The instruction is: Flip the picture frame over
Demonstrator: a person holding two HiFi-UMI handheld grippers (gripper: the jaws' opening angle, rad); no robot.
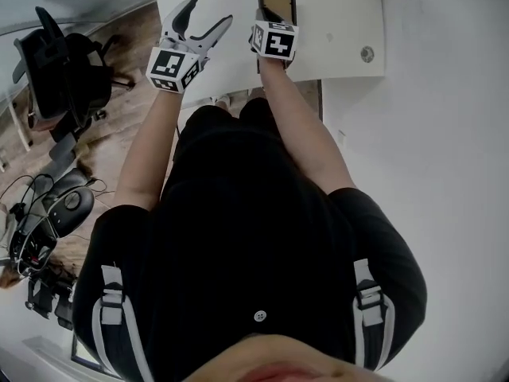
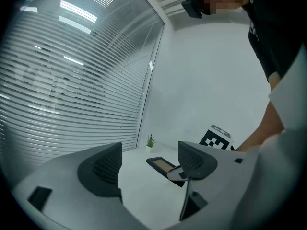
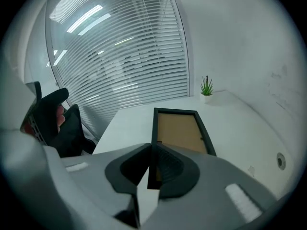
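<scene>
The right gripper [image 3: 151, 152] has its jaws pinched on the near rim of the picture frame [image 3: 178, 131], which lies backing up on the worktop [image 3: 127, 121]. The left gripper [image 2: 149, 163] hovers with its jaws spread, empty. The frame looks stiff, light and perhaps glazed, so it is best held by the rim, not the backing.

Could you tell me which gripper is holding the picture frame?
The right gripper, shut on the picture frame's edge; the left gripper is open and empty.
</scene>
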